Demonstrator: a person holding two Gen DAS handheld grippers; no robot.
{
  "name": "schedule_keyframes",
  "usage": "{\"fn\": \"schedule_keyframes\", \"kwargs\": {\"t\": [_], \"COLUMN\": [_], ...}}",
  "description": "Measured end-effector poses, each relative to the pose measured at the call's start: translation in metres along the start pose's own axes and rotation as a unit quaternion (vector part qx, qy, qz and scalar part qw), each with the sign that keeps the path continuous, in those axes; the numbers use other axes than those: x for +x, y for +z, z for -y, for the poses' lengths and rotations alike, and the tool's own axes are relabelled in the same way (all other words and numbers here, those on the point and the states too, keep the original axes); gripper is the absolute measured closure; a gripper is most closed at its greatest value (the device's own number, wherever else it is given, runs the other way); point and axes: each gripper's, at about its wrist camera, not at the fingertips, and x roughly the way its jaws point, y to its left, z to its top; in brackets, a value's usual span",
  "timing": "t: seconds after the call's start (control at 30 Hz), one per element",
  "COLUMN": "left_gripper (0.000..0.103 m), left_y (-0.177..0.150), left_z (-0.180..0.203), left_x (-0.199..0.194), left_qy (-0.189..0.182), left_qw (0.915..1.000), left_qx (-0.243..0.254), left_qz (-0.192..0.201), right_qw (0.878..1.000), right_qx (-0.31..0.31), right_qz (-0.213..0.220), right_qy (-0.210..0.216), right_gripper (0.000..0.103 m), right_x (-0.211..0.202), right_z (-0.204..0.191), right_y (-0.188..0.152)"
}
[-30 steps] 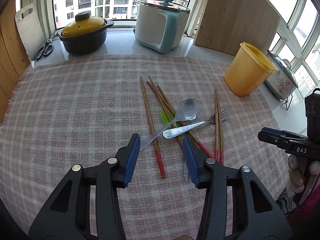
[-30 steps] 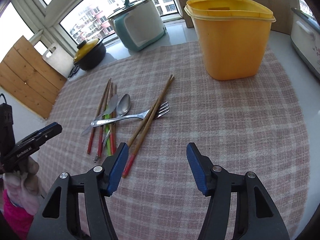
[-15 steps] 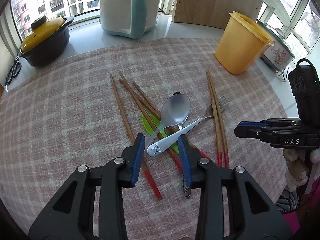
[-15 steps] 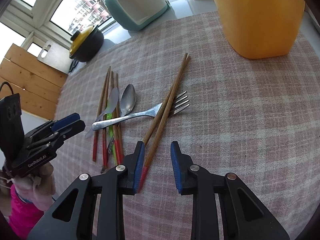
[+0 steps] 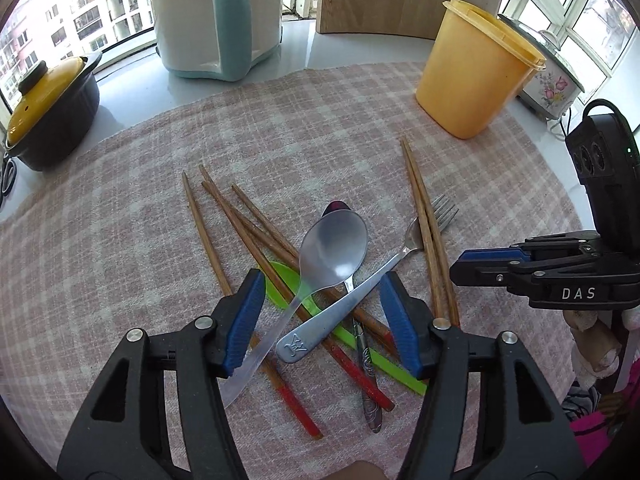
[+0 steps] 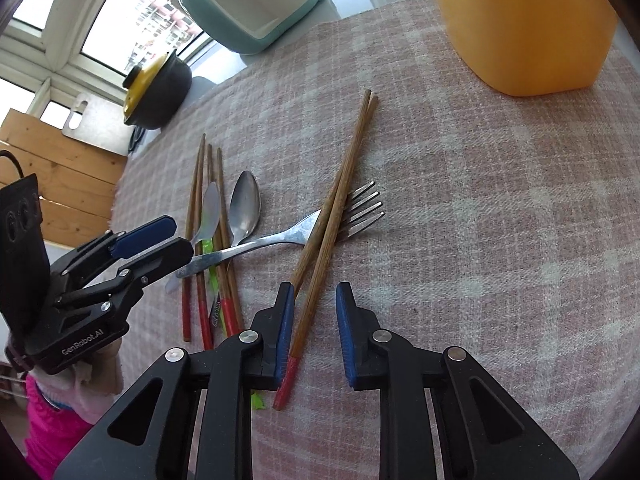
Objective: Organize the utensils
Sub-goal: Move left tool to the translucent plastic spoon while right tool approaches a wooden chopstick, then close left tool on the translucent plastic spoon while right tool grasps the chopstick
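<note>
The left tool (image 5: pixel 320 320) hangs low over the heap of utensils with its blue-padded jaws spread apart, gripping nothing; the fork (image 5: pixel 360 292) handle and the stem of a translucent plastic spoon (image 5: pixel 320 264) lie in the gap between them. The right tool (image 6: pixel 312 332) is also released, its jaws set fairly close on either side of a pair of chopsticks (image 6: pixel 340 200), not touching them as far as can be seen.

That pair is brown wood with red-painted ends; the two sticks lie side by side and cross over the fork just behind its tines. The fork is plain metal with an embossed mark at the end of its handle. Under it lie a metal spoon (image 6: pixel 245 208), a bright green plastic utensil (image 5: pixel 316 304) and four more chopsticks (image 5: pixel 240 236) of the same brown wood with red tips, fanned out and overlapping. The translucent spoon rests on top of these, bowl upward.

All of it lies on a pink and white checked cloth (image 5: pixel 120 220) that covers the desk. A tall yellow plastic container (image 5: pixel 472 72) stands upright on the cloth, well apart from the heap. Beyond the cloth's edge stand a white and teal rice cooker (image 5: pixel 216 20) and a dark pot with a yellow lid (image 5: pixel 48 104) by the window.
</note>
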Motion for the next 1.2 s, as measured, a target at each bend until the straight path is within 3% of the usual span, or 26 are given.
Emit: {"fn": "schedule_keyframes", "kwargs": {"t": [0.33, 0.57, 0.83, 1.2], "left_gripper": [0.039, 0.039, 0.062, 0.063], "left_y": [0.009, 0.011, 0.014, 0.016], "left_z": [0.006, 0.013, 0.015, 0.008], "left_x": [0.015, 0.023, 0.029, 0.023], "left_qy": [0.005, 0.01, 0.006, 0.003], "left_qw": [0.9997, 0.9989, 0.9988, 0.9995], "left_qx": [0.022, 0.045, 0.045, 0.032], "left_qz": [-0.008, -0.01, -0.018, -0.006], "right_qw": [1.0, 1.0, 1.0, 1.0], "right_qx": [0.013, 0.014, 0.011, -0.002], "right_qz": [-0.005, -0.008, -0.007, 0.014], "right_qy": [-0.001, -0.002, -0.002, -0.013], "right_gripper": [0.084, 0.092, 0.096, 0.098], "right_x": [0.007, 0.011, 0.01, -0.005], "right_z": [0.004, 0.003, 0.001, -0.001], "right_y": [0.004, 0.009, 0.006, 0.003]}}
